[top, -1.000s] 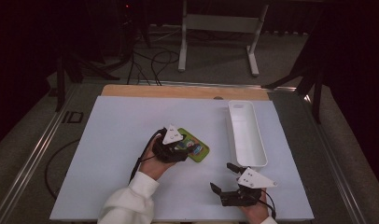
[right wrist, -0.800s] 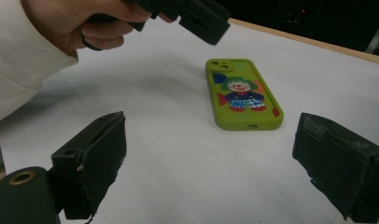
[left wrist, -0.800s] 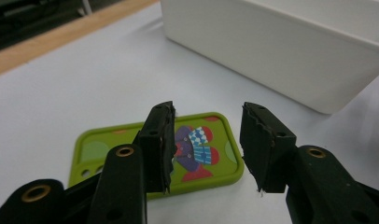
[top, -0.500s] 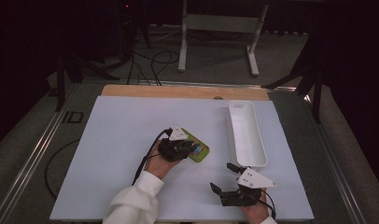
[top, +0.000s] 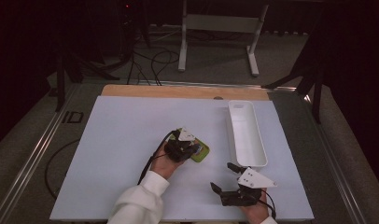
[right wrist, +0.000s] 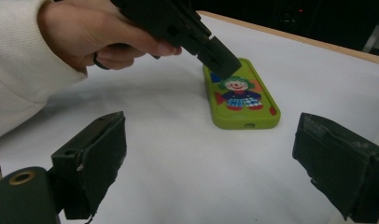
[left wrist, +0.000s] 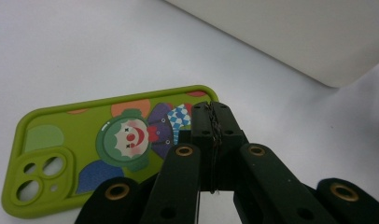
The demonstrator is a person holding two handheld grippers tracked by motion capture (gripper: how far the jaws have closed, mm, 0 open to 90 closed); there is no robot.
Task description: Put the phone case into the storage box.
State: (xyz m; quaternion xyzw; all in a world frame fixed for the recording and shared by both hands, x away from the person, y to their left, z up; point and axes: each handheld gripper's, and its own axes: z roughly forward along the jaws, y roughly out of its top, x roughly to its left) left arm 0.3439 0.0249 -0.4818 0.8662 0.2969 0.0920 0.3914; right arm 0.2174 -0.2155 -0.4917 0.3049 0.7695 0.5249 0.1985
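1. My left tongs (top: pixel 193 148) sit a little left of the counter's (top: pixel 117 140) middle, closer to its near edge than its far one, with my white sleeve (top: pixel 138 203) coming in from the near edge.
2. Their jaws have just been closing and now stand pressed flat together; in the left gripper view the two pads meet with nothing between them.
3. The closed tips rest over the right end of the green phone case (left wrist: pixel 103 149), which lies flat on the counter with its clown picture facing up; whether the tips touch the case I cannot tell.
4. In the right gripper view the same tips (right wrist: pixel 220 58) angle down onto the far end of the case (right wrist: pixel 241 100), and my left hand (right wrist: pixel 99 32) grips the body behind them.
5. The case (top: pixel 201 153) lies just left of the long white tray (top: pixel 246 135), apart from it.
6. The tray runs from the far right part of the counter toward the near edge, parallel to the right edge.
7. My right tongs (top: pixel 222 177) are by the near right corner, just short of the tray's near end, with jaws spread wide.
8. In the right gripper view both black pads stand far apart and there is bare counter between them.
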